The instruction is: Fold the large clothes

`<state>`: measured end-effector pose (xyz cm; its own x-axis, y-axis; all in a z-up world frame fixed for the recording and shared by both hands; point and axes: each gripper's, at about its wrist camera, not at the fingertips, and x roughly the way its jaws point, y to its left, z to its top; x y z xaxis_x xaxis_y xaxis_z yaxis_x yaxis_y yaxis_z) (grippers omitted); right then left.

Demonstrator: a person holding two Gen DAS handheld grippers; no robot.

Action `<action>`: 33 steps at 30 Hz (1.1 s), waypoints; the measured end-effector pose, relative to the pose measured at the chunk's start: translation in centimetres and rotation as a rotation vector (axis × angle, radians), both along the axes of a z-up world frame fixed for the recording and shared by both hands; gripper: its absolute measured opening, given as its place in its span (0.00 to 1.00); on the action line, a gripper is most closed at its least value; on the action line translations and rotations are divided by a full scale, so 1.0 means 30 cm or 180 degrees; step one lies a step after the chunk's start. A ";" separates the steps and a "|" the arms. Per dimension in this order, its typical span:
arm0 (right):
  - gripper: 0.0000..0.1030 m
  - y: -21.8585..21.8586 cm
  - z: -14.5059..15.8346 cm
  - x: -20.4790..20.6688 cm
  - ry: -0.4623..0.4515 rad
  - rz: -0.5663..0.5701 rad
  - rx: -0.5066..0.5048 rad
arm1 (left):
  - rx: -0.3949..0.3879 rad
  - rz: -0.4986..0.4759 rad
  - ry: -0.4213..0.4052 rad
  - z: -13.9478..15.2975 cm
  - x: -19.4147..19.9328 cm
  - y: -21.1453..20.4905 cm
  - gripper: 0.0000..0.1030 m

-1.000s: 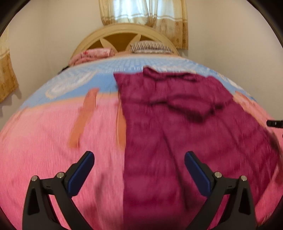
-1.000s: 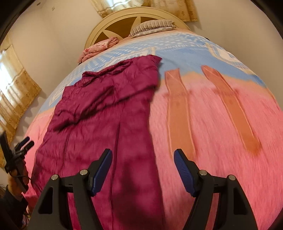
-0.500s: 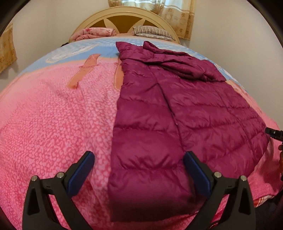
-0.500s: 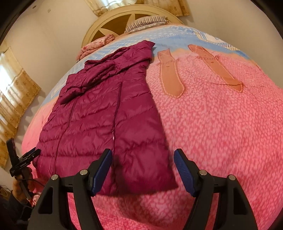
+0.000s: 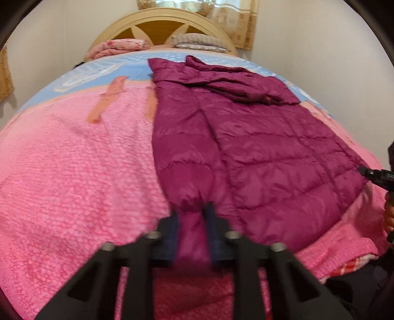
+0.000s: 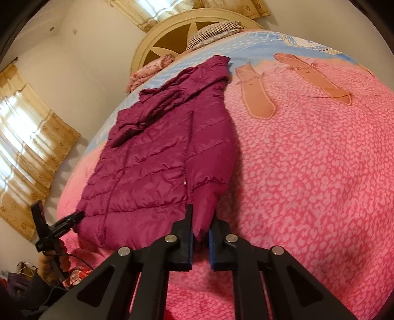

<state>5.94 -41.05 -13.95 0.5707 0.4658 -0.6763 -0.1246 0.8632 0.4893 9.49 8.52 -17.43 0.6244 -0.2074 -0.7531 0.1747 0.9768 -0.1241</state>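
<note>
Both tools pinch the jacket's near cuffs, ready for the first fold.

The maroon puffer jacket (image 5: 258, 147) lies flat on the pink bed (image 5: 73, 172), collar toward the headboard (image 5: 157, 22). The left tool (image 5: 190, 221) is closing on one sleeve end, fabric bunched between its pads; the right tool (image 6: 200, 232) is clenched on the other cuff. Next, I reckon, each sleeve wants lifting and carrying across the body. The left view is blurred, so its grip depth is unclear.
</note>
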 end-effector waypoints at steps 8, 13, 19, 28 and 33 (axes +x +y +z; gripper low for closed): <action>0.05 -0.025 0.105 -0.098 -0.0197 0.0052 0.0342 | -0.0289 -0.0203 -0.0320 0.157 -0.082 0.042 0.06; 0.05 -0.039 0.239 -0.198 -0.0505 0.0093 0.0436 | -0.0679 -0.0296 -0.0653 0.331 -0.163 0.108 0.06; 0.05 -0.068 0.448 -0.312 -0.1033 0.0123 0.0592 | -0.1036 -0.0401 -0.0985 0.487 -0.226 0.138 0.06; 0.05 -0.092 0.609 -0.263 -0.1537 -0.0110 0.0722 | -0.0865 -0.0524 -0.1316 0.564 -0.185 0.103 0.06; 0.05 -0.071 0.571 -0.142 -0.1431 -0.0233 0.0703 | -0.0801 -0.0457 -0.1240 0.530 -0.054 0.089 0.06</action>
<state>1.69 -43.17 3.20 0.8194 0.5178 -0.2460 -0.3078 0.7595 0.5731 7.87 11.18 -1.52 0.8018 -0.4577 -0.3843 0.3858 0.8875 -0.2520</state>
